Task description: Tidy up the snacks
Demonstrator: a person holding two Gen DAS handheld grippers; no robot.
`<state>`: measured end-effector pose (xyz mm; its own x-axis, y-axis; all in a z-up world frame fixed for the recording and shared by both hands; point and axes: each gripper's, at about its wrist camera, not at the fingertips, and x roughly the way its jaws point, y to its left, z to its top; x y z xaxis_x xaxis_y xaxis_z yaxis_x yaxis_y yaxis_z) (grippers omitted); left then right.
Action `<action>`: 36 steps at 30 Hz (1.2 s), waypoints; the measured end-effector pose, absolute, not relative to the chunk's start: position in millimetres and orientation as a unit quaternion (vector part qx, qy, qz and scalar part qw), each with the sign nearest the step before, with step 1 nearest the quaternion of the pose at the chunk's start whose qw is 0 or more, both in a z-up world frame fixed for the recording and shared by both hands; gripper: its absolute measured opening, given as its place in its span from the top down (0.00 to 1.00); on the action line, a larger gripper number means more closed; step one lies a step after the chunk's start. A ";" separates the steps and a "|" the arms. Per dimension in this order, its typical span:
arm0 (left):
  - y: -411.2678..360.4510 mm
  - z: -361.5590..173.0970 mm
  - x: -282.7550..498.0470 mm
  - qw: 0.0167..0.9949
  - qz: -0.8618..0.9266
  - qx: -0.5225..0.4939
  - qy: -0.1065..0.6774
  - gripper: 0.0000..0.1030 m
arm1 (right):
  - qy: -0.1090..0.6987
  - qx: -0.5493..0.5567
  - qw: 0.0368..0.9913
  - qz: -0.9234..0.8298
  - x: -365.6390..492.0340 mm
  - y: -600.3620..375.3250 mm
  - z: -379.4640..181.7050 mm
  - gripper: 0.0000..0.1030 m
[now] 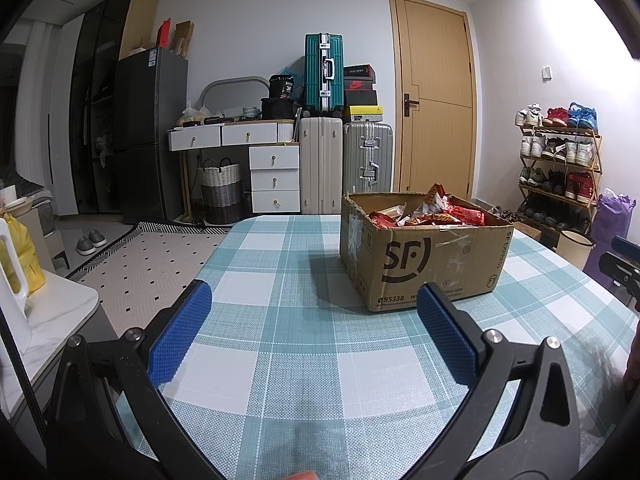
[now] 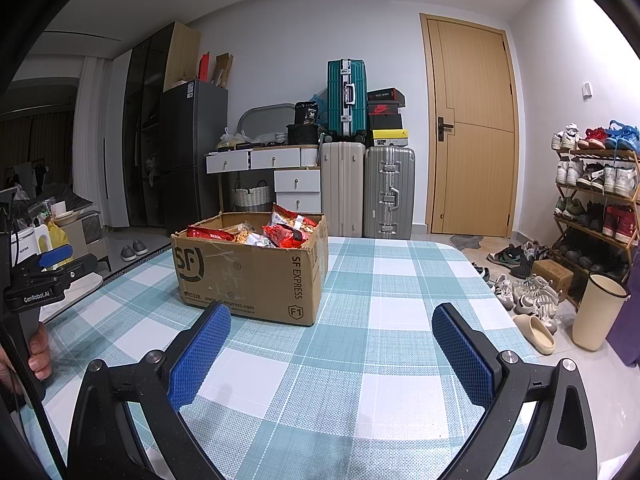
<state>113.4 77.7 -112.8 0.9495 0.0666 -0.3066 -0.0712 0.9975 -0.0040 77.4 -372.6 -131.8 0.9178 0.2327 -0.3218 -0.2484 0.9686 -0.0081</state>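
A tabletop (image 1: 296, 360) covered in a teal-and-white checked cloth fills the foreground, with a wooden door (image 2: 472, 128), a dark refrigerator (image 1: 148, 132) and a stack of suitcases (image 2: 368, 152) lining the wall behind it. A bamboo shoe rack (image 2: 592, 208) loaded with trainers stands at the right of the room, loose shoes scattered on the floor below it. On the tabletop sits an open cardboard shipping box (image 1: 436, 268) printed with a courier logo, its flaps up; it holds a heap of snack packets (image 2: 280, 232), most of them in red wrappers, some poking above the rim. The box stands ahead of both tools, toward the right in the left wrist view and toward the left in the right wrist view. The left tongs (image 1: 314, 300) hang low over the bare cloth short of the box, blue ribbed pads spread wide and holding nothing. The right tongs (image 2: 331, 320) hover likewise over the cloth, just beside the box's near corner, pads wide apart and empty. At the left edge of the right wrist view, a person's hand (image 2: 38, 354) grips the black handle of the left tool.
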 end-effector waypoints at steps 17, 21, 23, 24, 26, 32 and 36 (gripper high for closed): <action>77.8 -112.8 113.0 0.987 0.035 -0.008 0.155 0.01 | 0.161 -0.024 0.979 0.122 75.7 -374.8 -131.5 0.01; 77.9 -112.9 113.0 0.987 0.035 -0.008 0.155 0.01 | 0.161 -0.024 0.979 0.122 75.5 -374.9 -131.5 0.01; 77.8 -112.9 113.1 0.987 0.035 -0.007 0.155 0.01 | 0.161 -0.024 0.979 0.122 75.6 -374.9 -131.6 0.01; 77.9 -112.9 113.0 0.987 0.035 -0.007 0.155 0.01 | 0.161 -0.023 0.979 0.122 75.6 -374.8 -131.6 0.01; 77.6 -113.3 113.6 0.987 0.035 -0.008 0.155 0.01 | 0.161 -0.023 0.979 0.122 75.6 -374.8 -131.6 0.01; 77.8 -113.0 113.1 0.987 0.035 -0.007 0.155 0.01 | 0.161 -0.023 0.979 0.121 75.2 -375.3 -131.7 0.01; 77.8 -113.0 113.0 0.987 0.035 -0.007 0.155 0.01 | 0.161 -0.023 0.979 0.122 75.5 -375.2 -131.8 0.01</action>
<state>113.0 77.8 -113.0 0.9498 0.0667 -0.3057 -0.0713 0.9974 -0.0038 75.5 -375.2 -131.8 0.9184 0.2306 -0.3215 -0.2458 0.9693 -0.0067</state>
